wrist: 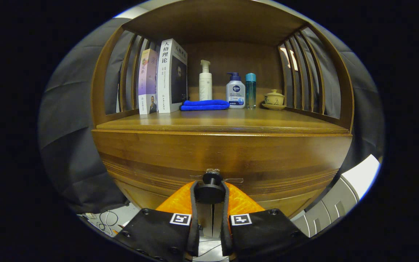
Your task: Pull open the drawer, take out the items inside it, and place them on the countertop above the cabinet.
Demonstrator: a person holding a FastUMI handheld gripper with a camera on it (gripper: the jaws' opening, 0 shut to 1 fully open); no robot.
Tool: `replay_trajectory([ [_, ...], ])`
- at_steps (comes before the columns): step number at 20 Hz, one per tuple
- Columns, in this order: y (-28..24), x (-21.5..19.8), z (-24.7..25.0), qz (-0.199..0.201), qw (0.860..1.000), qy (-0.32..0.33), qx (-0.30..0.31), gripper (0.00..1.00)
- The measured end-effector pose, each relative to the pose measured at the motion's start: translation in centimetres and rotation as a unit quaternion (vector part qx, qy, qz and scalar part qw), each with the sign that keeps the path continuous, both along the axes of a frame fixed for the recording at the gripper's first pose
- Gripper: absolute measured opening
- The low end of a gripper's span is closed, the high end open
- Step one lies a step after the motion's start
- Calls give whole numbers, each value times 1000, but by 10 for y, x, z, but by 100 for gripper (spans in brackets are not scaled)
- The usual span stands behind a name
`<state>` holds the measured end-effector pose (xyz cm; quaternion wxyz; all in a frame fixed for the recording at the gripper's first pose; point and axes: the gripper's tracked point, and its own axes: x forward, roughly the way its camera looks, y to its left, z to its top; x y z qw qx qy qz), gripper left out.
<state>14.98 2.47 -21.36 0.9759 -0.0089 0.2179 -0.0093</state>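
A brown wooden cabinet faces me, its drawer front [224, 160] right ahead and looking flush with the body. A round dark knob [210, 191] sticks out of the drawer's middle. My gripper [210, 194] is shut on this knob, one finger pressing each side. The countertop [224, 122] lies above the drawer. The drawer's inside is hidden.
On the countertop stand two books [164, 78] at the left, a folded blue cloth [205, 105], a white pump bottle [205, 83], a white bottle with a dark pump [235, 92], a teal bottle [250, 90] and a small lidded cup [274, 99]. Slatted wooden sides enclose the shelf.
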Motion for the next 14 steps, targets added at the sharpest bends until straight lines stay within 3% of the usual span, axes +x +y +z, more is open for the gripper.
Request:
replay_trajectory([
  [14, 7, -78, 9, 24, 1000, -2, -1, 25],
])
